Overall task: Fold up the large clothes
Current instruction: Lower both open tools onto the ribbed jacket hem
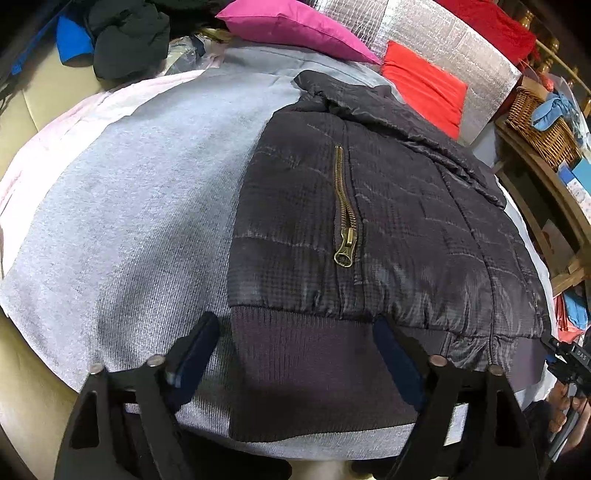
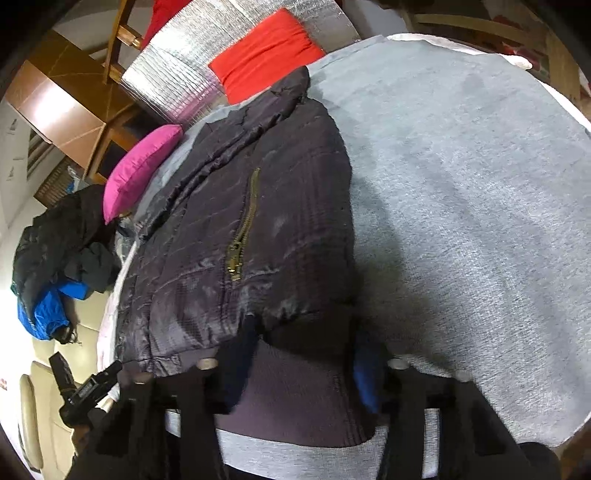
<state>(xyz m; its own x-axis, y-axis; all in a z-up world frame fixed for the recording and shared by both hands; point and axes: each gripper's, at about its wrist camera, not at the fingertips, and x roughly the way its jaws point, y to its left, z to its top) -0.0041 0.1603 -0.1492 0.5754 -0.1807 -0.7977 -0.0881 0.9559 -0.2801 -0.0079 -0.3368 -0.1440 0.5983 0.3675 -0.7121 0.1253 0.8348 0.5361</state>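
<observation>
One dark jacket (image 1: 369,221) lies lengthwise, ribbed hem (image 1: 306,354) nearest, collar (image 1: 343,96) away.

The dark quilted jacket (image 1: 388,206) is showing a slick, slightly glossy woven shell with stitched lines, its hem band (image 1: 306,354) is looking like matt ribbed knit, and the zipper (image 1: 345,221) is gleaming as brassy metal. Under it the grey cover (image 1: 122,229) is reading as soft, matt, heathered knit cloth, while the silver sheet (image 1: 443,48) behind is glinting like crinkled foil beside the smooth pink cushion (image 1: 291,26) and the red cushion (image 1: 424,85). The basket (image 1: 539,125) is showing rough woven wicker, and the gripper fingers (image 1: 195,354) are looking like matt black plastic with dark blue pads.
</observation>
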